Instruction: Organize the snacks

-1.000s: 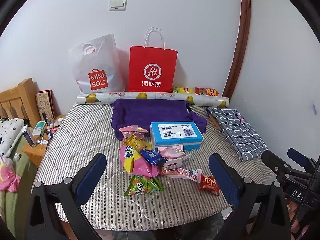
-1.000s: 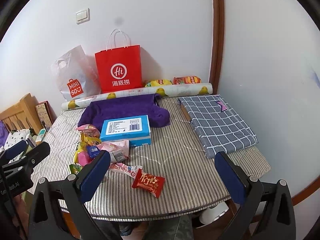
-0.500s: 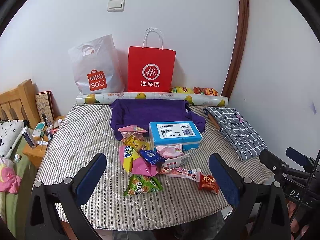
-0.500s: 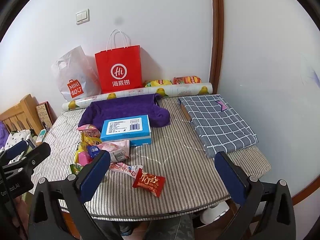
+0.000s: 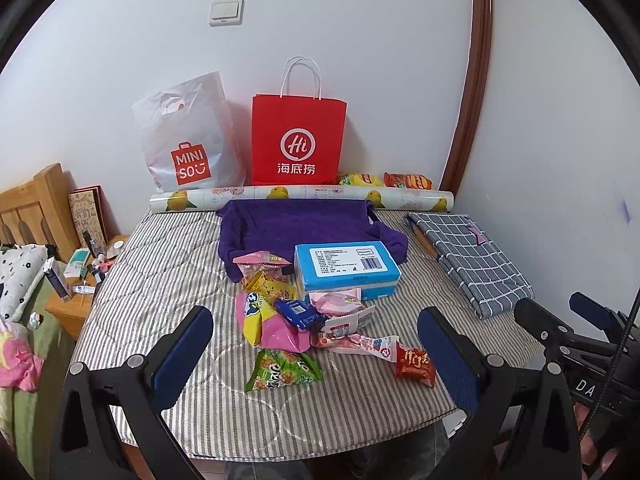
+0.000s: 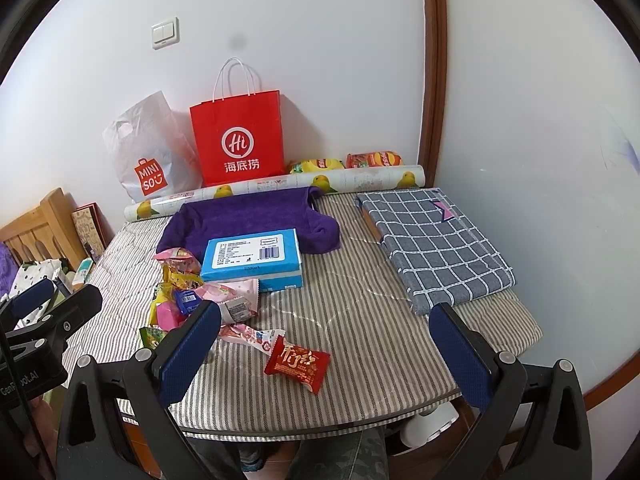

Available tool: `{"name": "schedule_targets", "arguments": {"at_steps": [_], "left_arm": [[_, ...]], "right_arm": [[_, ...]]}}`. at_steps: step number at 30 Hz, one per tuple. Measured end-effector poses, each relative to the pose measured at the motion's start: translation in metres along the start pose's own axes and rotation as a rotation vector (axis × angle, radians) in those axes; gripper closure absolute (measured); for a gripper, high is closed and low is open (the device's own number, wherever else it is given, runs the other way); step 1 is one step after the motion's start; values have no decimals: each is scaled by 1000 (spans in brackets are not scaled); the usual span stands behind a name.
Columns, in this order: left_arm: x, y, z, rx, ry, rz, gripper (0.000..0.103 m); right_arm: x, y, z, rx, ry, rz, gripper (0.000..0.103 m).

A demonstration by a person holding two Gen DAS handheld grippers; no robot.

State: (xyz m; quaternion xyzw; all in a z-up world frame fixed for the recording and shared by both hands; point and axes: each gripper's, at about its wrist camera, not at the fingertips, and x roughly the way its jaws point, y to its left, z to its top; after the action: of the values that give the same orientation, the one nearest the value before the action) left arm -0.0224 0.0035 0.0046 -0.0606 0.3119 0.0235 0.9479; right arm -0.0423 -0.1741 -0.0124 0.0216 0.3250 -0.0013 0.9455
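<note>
Both my tongs hang over the near edge of the grey striped quilted tabletop (image 5: 160, 264). My left gripper (image 5: 316, 344) has its blue-padded jaws spread wide, nothing between them; my right gripper (image 6: 328, 344) is the same, wide apart and empty.

The loose pile of snack packets (image 5: 288, 312) sits mid-table, touching the front of the blue rectangular tissue box (image 5: 346, 270). The box rests partly on the purple folded towel (image 5: 296, 224). The green crinkly snack bag (image 5: 282, 370) lies at the pile's near edge. The small red foil snack packet (image 6: 298, 364) lies just right of the pile, touching a pink-white wrapper's tip.

At the back wall stand a red paper handle bag (image 5: 298, 142) and a white plastic Miniso bag (image 5: 186, 140), with a rolled fruit-print sheet (image 5: 300, 196) in front. A grey checked folded cloth (image 6: 434, 240) lies right, apart from the snacks.
</note>
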Motion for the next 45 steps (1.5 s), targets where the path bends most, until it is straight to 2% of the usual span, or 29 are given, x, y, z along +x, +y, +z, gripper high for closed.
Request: {"name": "schedule_targets", "arguments": {"at_steps": [45], "left_arm": [[-1,-9,0,8,-1,1,0]], "right_arm": [[-5,2,1,-14,-14,-1,0]]}}
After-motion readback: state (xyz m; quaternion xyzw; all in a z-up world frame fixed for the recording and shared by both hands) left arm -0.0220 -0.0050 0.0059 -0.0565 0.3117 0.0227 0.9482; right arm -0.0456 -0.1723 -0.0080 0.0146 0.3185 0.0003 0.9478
